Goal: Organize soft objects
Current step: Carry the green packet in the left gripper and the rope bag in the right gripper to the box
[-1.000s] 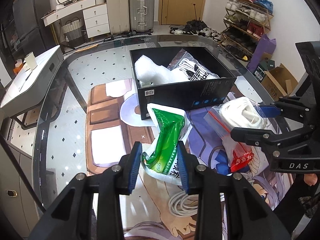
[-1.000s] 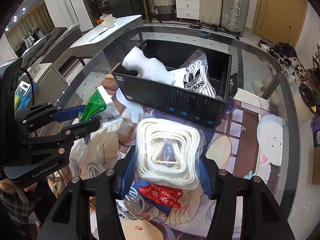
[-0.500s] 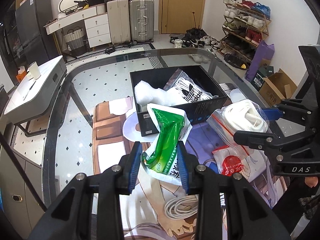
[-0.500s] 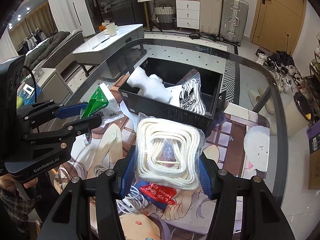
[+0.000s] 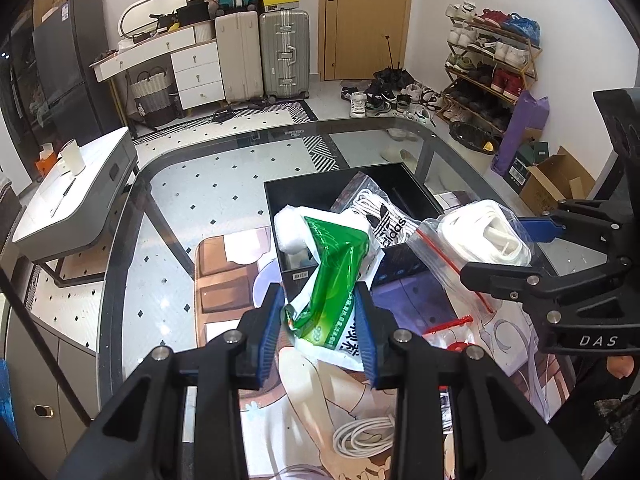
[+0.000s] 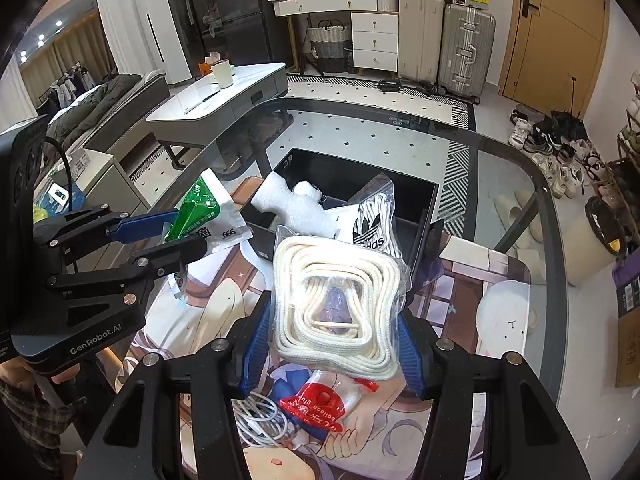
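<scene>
My left gripper (image 5: pixel 320 332) is shut on a green and white plastic packet (image 5: pixel 332 280) and holds it in the air in front of the black box (image 5: pixel 404 184). The packet (image 6: pixel 200 212) and left gripper (image 6: pixel 180 236) also show in the right wrist view. My right gripper (image 6: pixel 332 344) is shut on a clear zip bag of coiled white rope (image 6: pixel 336 300), also lifted; it shows in the left wrist view (image 5: pixel 480 236). The black box (image 6: pixel 408 188) holds white foam (image 6: pixel 292 204) and an Adidas bag of laces (image 6: pixel 374 216).
On the printed mat (image 6: pixel 460 280) lie a red balloon-glue packet (image 6: pixel 316 404) and a coiled white cable (image 6: pixel 256 424). The glass table's rim (image 6: pixel 548 208) curves around. A white side table (image 5: pixel 76 196), suitcases and a shoe rack stand beyond.
Both grippers have risen with their bags; the box and mat now look lower and farther away. The green packet now overlaps the box's front edge in the left wrist view.
</scene>
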`<state>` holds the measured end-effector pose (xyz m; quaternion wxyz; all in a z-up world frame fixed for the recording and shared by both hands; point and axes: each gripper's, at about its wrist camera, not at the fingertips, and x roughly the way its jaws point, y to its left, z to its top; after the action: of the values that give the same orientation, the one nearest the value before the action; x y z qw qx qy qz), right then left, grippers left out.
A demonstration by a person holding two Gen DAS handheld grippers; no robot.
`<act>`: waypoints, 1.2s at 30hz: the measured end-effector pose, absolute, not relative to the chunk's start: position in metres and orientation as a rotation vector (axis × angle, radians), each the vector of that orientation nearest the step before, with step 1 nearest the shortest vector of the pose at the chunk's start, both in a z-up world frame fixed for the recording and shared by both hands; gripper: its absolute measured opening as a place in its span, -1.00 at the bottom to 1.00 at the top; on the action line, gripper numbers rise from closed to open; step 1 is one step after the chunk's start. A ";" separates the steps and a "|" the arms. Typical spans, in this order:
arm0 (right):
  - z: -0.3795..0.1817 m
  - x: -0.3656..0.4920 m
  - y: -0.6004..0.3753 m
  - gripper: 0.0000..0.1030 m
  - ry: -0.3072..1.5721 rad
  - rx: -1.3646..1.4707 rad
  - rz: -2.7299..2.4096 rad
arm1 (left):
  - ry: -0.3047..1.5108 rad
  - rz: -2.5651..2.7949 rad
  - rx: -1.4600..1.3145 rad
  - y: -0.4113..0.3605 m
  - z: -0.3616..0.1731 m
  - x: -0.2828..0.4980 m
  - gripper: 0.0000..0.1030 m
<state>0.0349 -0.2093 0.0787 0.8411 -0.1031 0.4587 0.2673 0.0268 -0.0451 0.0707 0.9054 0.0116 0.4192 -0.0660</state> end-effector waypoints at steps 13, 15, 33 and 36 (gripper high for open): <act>0.084 0.062 -0.209 0.08 0.964 -0.207 0.563 | 0.860 -0.143 0.033 -0.043 0.076 0.053 -0.36; 0.083 0.066 -0.210 0.08 0.965 -0.208 0.561 | 0.861 -0.146 0.027 -0.043 0.077 0.059 -0.36; 0.074 0.096 -0.203 0.08 0.985 -0.194 0.566 | 0.882 -0.165 -0.001 -0.040 0.070 0.097 -0.36; 0.070 0.102 -0.203 0.08 0.993 -0.189 0.564 | 0.888 -0.168 0.000 -0.041 0.067 0.104 -0.36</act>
<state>0.1024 -0.2033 0.0704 0.8372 -0.0895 0.4691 0.2666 0.1039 -0.0410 0.0673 0.8996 -0.0001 0.4292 -0.0811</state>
